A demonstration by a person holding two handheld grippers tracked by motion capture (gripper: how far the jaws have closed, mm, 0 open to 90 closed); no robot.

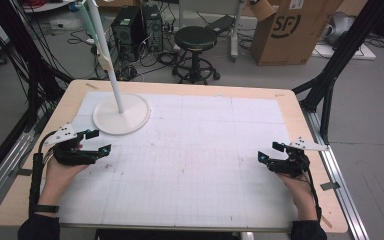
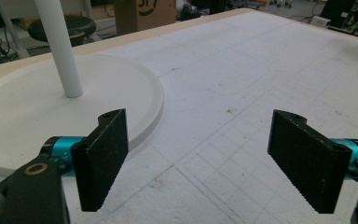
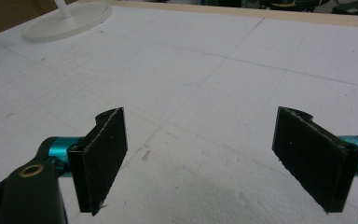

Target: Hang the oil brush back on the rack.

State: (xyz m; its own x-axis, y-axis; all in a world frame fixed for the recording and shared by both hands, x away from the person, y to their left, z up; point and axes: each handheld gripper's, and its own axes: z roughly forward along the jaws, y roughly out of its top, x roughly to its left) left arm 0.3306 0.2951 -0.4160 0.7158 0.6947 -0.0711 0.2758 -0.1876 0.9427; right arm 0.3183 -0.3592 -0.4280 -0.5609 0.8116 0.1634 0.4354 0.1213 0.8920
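Desk of pale wood, topped with a white gridded mat covering nearly the whole surface, scuffed and smudged here and there. Behind the far edge: grey floor, a black round stool, two dark computer towers, loose cables, and a brown cardboard box off past the far right corner. Black frame struts down both sides.

White lamp stand on the mat near the far left corner: flat round base with a thin white pole rising from it and leaning out of the top of the high view.

Left gripper near the left edge, held low over the mat, jaws spread wide with nothing between them, just bare grid. Stand base just beyond it toward the far edge, close but not touching as far as can be told; in the left gripper view the base rim sits right behind the left-hand jaw, pole up at the top left.

Right gripper near the right edge, also down low, jaws equally wide apart and holding nothing. Lamp stand well apart from it, all the way across the mat; in the right gripper view just a small disc at the top left corner.

Both hands coming in from the near edge, dark sleeves at the wrists.
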